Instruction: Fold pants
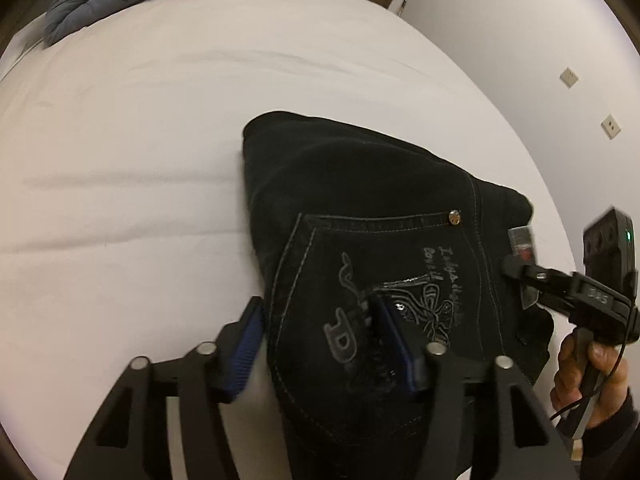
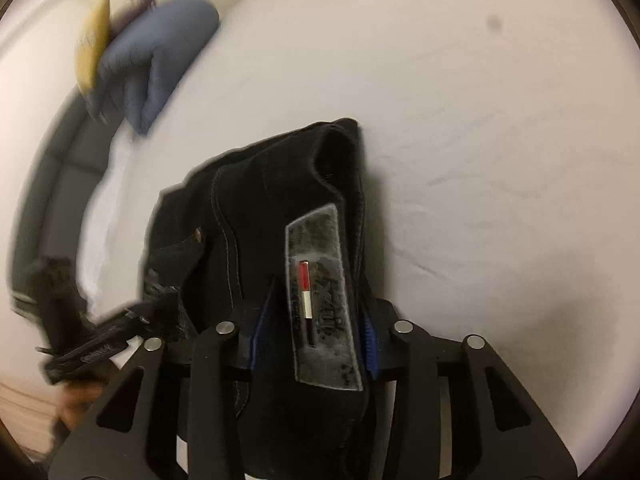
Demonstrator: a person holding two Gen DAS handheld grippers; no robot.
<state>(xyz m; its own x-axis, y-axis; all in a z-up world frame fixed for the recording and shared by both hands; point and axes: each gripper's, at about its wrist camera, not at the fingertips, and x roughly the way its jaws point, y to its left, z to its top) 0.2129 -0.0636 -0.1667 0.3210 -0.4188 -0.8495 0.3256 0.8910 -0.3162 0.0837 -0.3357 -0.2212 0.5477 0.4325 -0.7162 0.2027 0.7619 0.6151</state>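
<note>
Our left gripper (image 1: 316, 344) and right gripper (image 2: 312, 340) each clamp the pants (image 1: 360, 208) on the bed (image 1: 120, 140); a blue pillow (image 2: 160, 52) lies well apart.

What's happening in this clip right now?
A person with a gripper in each hand is folding black pants on a white bed. The left gripper straddles the edge by the embroidered back pocket; the right gripper straddles the waistband at the grey label patch. The pants already look folded into a compact bundle. A blue garment lies apart.
</note>
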